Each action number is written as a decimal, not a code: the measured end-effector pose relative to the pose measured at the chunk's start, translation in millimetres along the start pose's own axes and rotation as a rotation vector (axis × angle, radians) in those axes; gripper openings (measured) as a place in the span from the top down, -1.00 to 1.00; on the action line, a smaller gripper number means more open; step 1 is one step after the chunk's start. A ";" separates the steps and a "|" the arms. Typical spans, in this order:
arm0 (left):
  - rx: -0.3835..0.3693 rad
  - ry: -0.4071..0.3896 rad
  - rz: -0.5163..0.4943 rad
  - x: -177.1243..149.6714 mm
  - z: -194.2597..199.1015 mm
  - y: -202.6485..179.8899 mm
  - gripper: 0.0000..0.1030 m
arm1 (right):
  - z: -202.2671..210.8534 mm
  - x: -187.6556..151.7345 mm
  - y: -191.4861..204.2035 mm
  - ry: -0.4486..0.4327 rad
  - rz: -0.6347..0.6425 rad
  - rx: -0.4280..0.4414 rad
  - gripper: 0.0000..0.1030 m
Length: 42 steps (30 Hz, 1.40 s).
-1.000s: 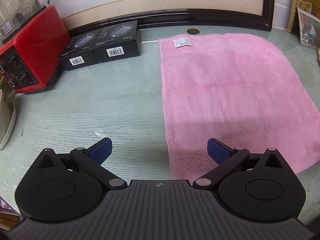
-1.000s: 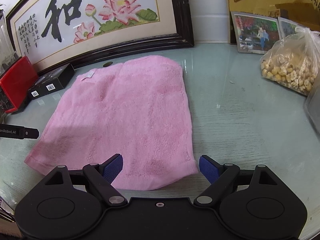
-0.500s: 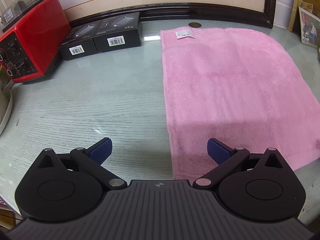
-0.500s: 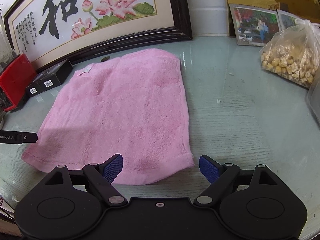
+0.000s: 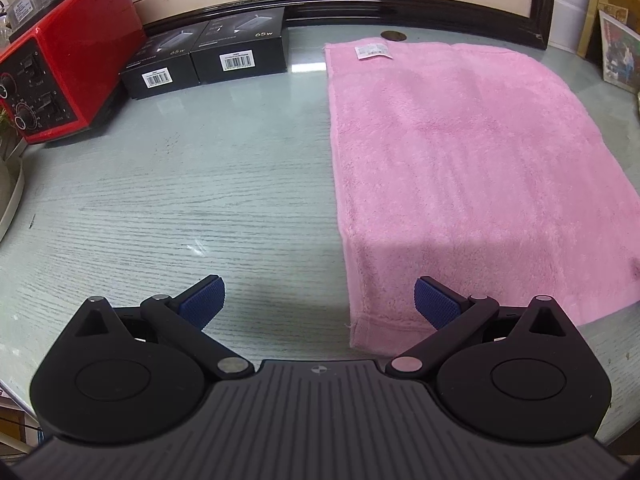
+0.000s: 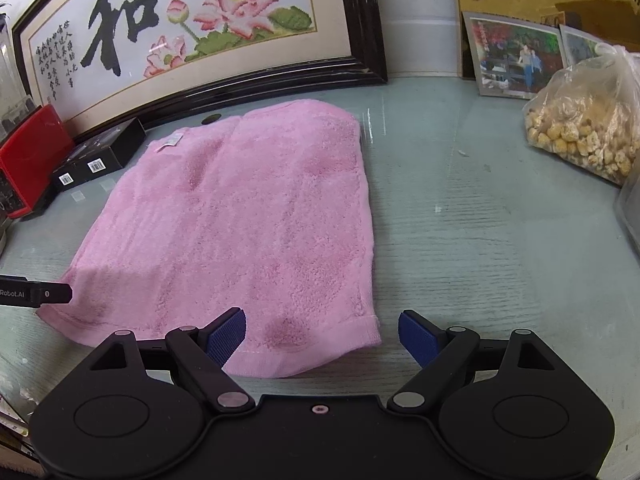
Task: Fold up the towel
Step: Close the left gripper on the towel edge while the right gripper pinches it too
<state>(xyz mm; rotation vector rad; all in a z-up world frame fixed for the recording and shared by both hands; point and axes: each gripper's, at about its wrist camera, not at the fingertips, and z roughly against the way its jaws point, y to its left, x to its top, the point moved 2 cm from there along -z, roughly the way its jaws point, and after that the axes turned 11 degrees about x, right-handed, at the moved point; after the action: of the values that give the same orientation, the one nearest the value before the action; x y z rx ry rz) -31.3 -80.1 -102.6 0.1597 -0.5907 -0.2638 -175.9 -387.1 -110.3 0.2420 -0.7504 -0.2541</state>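
Towel (image 5: 460,184), one, pink, lies flat on the table (image 5: 200,200) ahead of both pairs of fingers, with its near hem closest to you. Your left gripper (image 5: 318,300) holds its fingers wide apart with nothing between them; the towel's near left corner sits just inside the right-hand finger, while the left-hand finger stands over bare table. Your right gripper (image 6: 322,334) also holds its fingers wide apart and empty; the towel's near right corner lies between them, closer to the right-hand finger. In the right wrist view, the tip of your other gripper shows at the far left edge, near the towel's near left corner.

Risks from here, as a judgement: the smooth, glossy table may let the cloth slide as you close, so a pad may pinch only the hem's edge and lose it on the lift. Uneven lifting of the two corners may skew the fold, and the near edge may then land crooked on the far one. A low sweep toward the far side may brush the boxes (image 5: 208,60) or the frame (image 6: 240,80) behind the towel.

Count: one towel with one white label (image 5: 374,52); two black boxes beyond the left fingers; one red appliance (image 5: 60,60); one bag of pale lumps (image 6: 584,120) beyond the right fingers; one embroidered frame.
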 end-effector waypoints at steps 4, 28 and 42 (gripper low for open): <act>-0.027 -0.004 -0.001 -1.2 1.4 -2.2 -0.99 | -0.7 0.0 0.8 0.002 0.007 0.001 -0.61; -0.103 0.023 -0.026 -4.2 -0.8 -14.8 -0.37 | -4.8 0.0 5.4 0.013 0.048 0.004 -0.46; -0.127 -0.009 -0.052 -5.4 8.6 -19.8 0.79 | -6.4 -0.5 7.8 0.018 0.067 0.007 0.50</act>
<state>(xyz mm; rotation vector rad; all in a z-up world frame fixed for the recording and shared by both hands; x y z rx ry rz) -44.4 -98.1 -102.9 0.0518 -0.5776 -0.3517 -170.7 -378.8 -112.8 0.2252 -0.7405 -0.1851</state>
